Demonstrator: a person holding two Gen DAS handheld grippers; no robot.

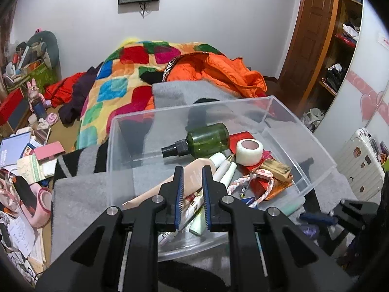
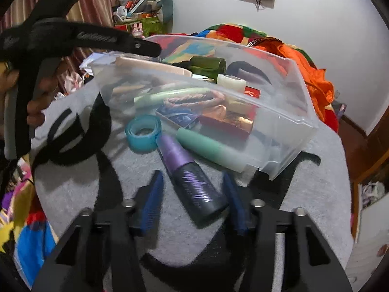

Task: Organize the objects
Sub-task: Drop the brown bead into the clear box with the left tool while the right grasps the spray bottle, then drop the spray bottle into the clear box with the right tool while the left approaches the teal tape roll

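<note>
A clear plastic bin (image 1: 304, 131) sits on a grey blanket and holds a green bottle (image 1: 206, 140), a white tape roll (image 1: 249, 152), a beige tube (image 1: 194, 170), pens, a braided cord and a red packet. My left gripper (image 1: 193, 172) hovers over the bin's near end, shut, with nothing in it. In the right wrist view a purple-and-black spray bottle (image 2: 192, 180) lies slantwise on the blanket between the fingers of my right gripper (image 2: 193, 180). Its base meets the right pad, while the left pad stands apart from it. A mint-green tube (image 2: 209, 148) and a blue tape roll (image 2: 143, 132) lie beside the bin (image 2: 291, 121).
The grey blanket (image 2: 73, 185) has black markings and covers a bed with a colourful quilt (image 1: 116, 82) and an orange jacket (image 1: 218, 70). Books and clutter (image 1: 24, 160) fill the floor at left. A white suitcase (image 1: 362, 163) and a wardrobe stand at right.
</note>
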